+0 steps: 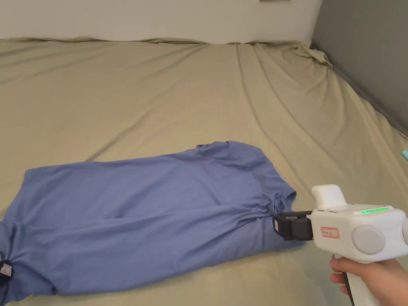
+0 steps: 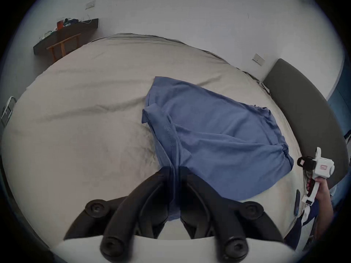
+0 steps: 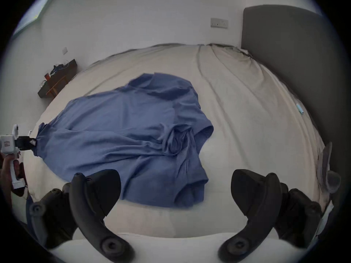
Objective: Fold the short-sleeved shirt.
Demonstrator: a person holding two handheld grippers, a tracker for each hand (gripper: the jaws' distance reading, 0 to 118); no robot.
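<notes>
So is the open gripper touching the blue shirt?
Apart. In the right gripper view, the right gripper has its jaws spread wide with bare beige bedsheet between them and the blue short-sleeved shirt.

From where I steer, the bed (image 1: 159,87) lies open from nine through one o'clock beyond the blue shirt (image 1: 151,199). At two to three o'clock the grey headboard (image 1: 366,51) walls that side. A small pale-blue item (image 1: 405,154) sits near it on the sheet.
</notes>
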